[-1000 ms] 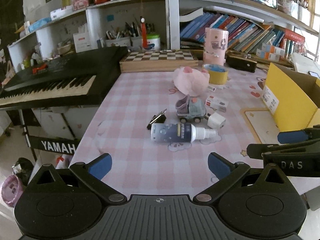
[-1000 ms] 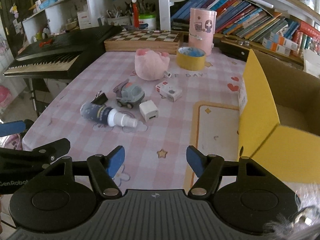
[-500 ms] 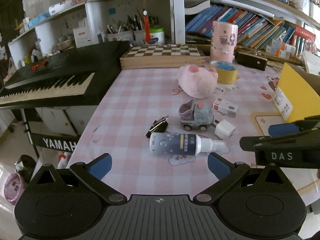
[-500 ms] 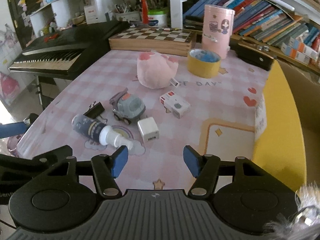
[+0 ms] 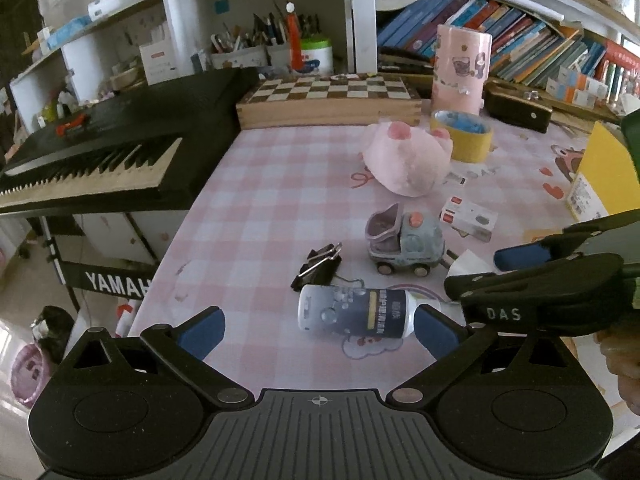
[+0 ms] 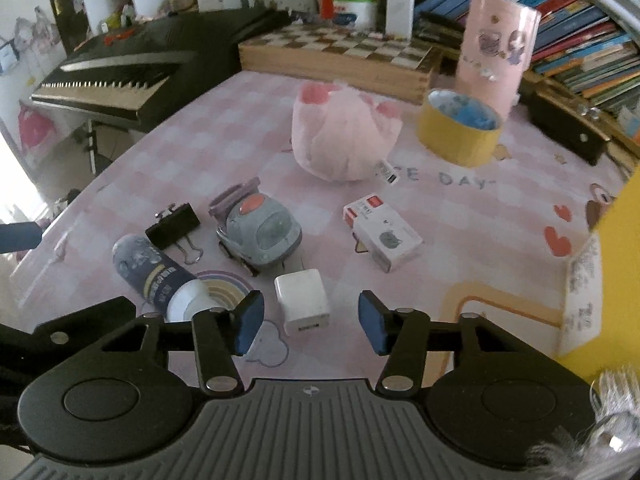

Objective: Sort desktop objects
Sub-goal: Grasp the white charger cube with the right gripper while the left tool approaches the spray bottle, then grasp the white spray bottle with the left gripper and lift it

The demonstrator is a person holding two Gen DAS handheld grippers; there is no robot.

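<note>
On the pink checked tablecloth lie a dark spray bottle (image 5: 352, 312), a black binder clip (image 5: 318, 266), a grey toy car (image 5: 404, 240), a small white-and-red box (image 6: 382, 236) and a white charger cube (image 6: 302, 304). My left gripper (image 5: 319, 332) is open, and the bottle lies just beyond its fingertips. My right gripper (image 6: 311, 324) hangs low over the cloth. Its jaws are closing with the charger cube between them, and the pads stand apart from it. Seen from the left wrist, the right gripper's black arm hides most of the cube.
A pink plush (image 6: 344, 136) and a yellow tape roll (image 6: 458, 132) sit farther back. Behind them are a chessboard box (image 5: 328, 100) and a pink cylinder (image 5: 462, 68). A yellow cardboard box (image 6: 616, 280) stands at the right. A black keyboard (image 5: 100, 160) flanks the table's left edge.
Both grippers have moved forward and lower toward the objects. The right gripper's jaws have narrowed, and the charger cube now lies between its fingertips.
</note>
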